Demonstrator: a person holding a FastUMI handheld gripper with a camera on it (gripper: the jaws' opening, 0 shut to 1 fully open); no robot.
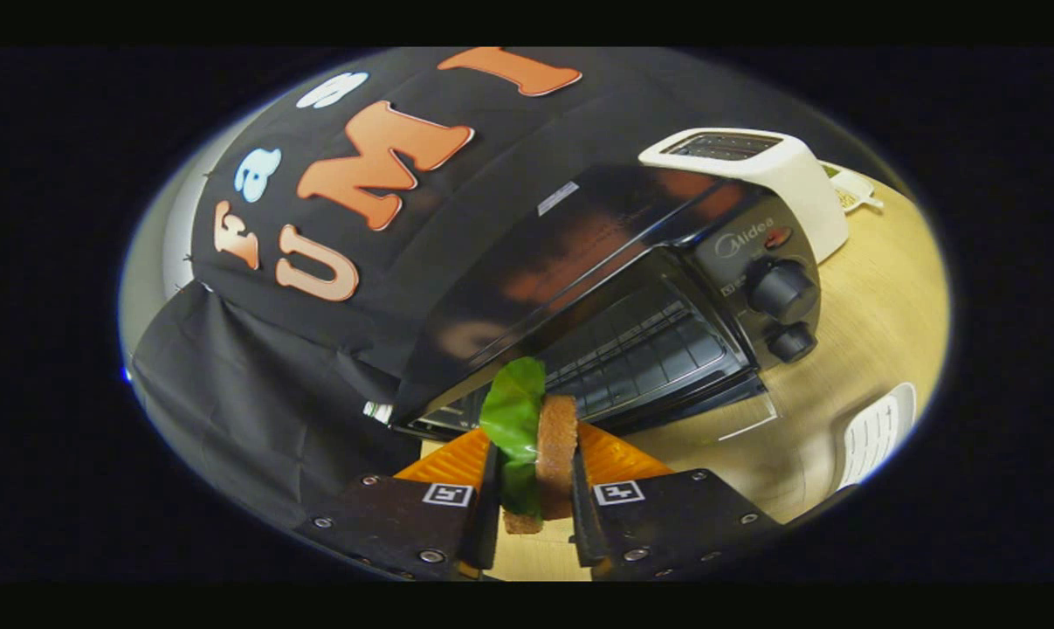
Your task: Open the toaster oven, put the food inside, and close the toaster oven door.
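Both fingers of your gripper [533,489] clamp the brown bread-and-lettuce sandwich [540,437] before the open black "Midea" toaster oven [631,288].

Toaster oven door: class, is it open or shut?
Open: the toaster oven shows its bare wire rack; the gripper holds the sandwich just outside.

A pale wooden table [876,323] carries the black toaster oven [631,288], a white toaster [775,175] behind it, and a white ribbed item [880,432] nearby.
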